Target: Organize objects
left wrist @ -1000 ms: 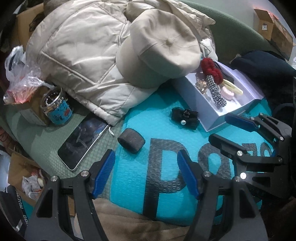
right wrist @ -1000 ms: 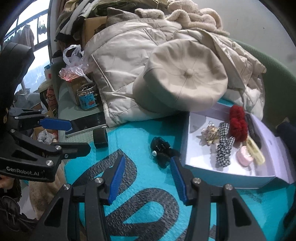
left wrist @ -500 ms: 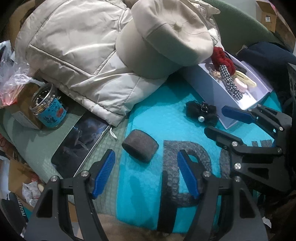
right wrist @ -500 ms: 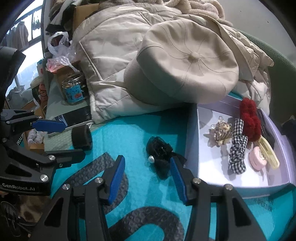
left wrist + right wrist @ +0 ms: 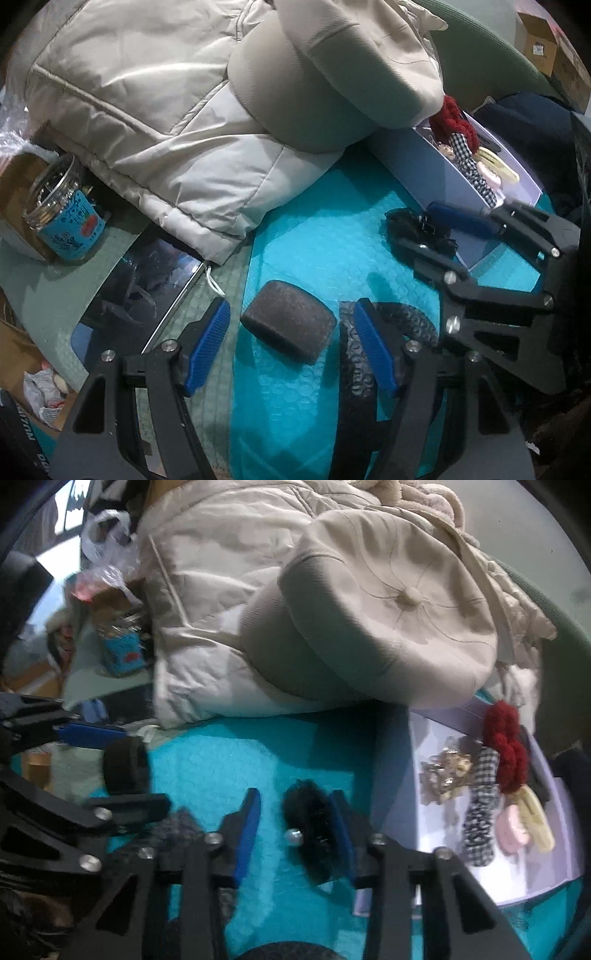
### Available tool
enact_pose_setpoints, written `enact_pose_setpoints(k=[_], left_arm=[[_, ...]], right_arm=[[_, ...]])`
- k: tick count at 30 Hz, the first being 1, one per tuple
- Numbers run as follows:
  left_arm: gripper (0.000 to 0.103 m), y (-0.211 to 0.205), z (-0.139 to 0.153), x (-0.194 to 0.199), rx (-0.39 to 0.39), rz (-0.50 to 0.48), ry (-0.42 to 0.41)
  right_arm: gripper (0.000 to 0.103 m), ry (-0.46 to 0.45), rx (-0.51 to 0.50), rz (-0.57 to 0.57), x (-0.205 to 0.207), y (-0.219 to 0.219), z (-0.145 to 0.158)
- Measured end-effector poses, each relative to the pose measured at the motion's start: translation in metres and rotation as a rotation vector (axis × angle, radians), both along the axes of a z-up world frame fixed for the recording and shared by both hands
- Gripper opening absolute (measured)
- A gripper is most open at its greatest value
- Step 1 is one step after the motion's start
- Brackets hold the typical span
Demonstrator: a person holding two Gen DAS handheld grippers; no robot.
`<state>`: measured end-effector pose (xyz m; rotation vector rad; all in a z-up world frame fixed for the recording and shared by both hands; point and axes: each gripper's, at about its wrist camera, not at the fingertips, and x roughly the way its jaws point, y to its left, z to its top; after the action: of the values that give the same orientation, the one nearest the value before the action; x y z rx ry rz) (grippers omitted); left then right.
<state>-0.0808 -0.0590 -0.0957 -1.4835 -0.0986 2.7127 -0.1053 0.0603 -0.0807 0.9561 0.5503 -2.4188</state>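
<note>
A dark grey foam roll (image 5: pixel 291 326) lies on the teal bubble mailer (image 5: pixel 314 240). My left gripper (image 5: pixel 291 308) straddles the roll, open, with a gap at each blue pad. A black hair bow with a pearl (image 5: pixel 314 834) lies beside the white box (image 5: pixel 391 775). My right gripper (image 5: pixel 295 830) is closing around the bow: the right pad is against it, the left pad still stands clear. The box holds a red scrunchie (image 5: pixel 504 749), a checked scrunchie (image 5: pixel 480 819) and several clips. In the left wrist view the right gripper (image 5: pixel 424 230) is at the bow (image 5: pixel 406 221).
A beige puffer jacket (image 5: pixel 147 122) with a beige cap (image 5: pixel 388 627) on it fills the back. A tablet (image 5: pixel 144 295) and a blue-labelled jar (image 5: pixel 70 225) lie left of the mailer. Cardboard boxes (image 5: pixel 543 48) stand at the far right.
Both grippers have come forward and down. The roll now sits between the left fingers and the bow between the right ones. The right jaws have narrowed.
</note>
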Motion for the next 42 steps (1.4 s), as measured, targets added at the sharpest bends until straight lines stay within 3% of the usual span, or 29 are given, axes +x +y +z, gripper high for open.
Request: enact_pose_setpoints(k=[2, 5, 9, 15, 31, 34, 37, 39, 42], left_arm=[[0.063, -0.003, -0.003, -0.003, 0.008, 0.008, -0.011], [0.047, -0.008, -0.009, -0.007, 0.050, 0.019, -0.029], [0.046, -0.010, -0.011, -0.009, 0.079, 0.026, -0.023], [0.046, -0.002, -0.011, -0.004, 0.066, 0.012, -0.011], [0.046, 0.013, -0.003, 0.037, 0.126, -0.008, -0.006], [0.046, 0.016, -0.001, 0.044, 0.132, -0.008, -0.005], [0.046, 0.018, 0.001, 0.049, 0.124, -0.008, 0.001], [0.046, 0.017, 0.001, 0.052, 0.123, -0.009, 0.001], [0.046, 0.013, 0.003, 0.056, 0.112, -0.005, 0.006]], right_arm=[[0.016, 0.021, 0.037, -0.018, -0.003, 0.001, -0.001], [0.012, 0.001, 0.007, -0.021, -0.006, 0.007, 0.003], [0.004, 0.020, -0.003, -0.023, -0.001, 0.010, 0.005], [0.001, -0.002, -0.041, 0.007, 0.009, 0.012, 0.006], [0.001, -0.087, -0.148, -0.016, 0.030, 0.043, 0.011], [0.004, -0.080, -0.143, -0.030, 0.034, 0.047, 0.011], [0.016, -0.080, -0.135, -0.044, 0.037, 0.049, 0.009], [0.033, -0.092, -0.145, -0.051, 0.038, 0.051, 0.006], [0.034, -0.107, -0.173, -0.055, 0.038, 0.054, 0.003]])
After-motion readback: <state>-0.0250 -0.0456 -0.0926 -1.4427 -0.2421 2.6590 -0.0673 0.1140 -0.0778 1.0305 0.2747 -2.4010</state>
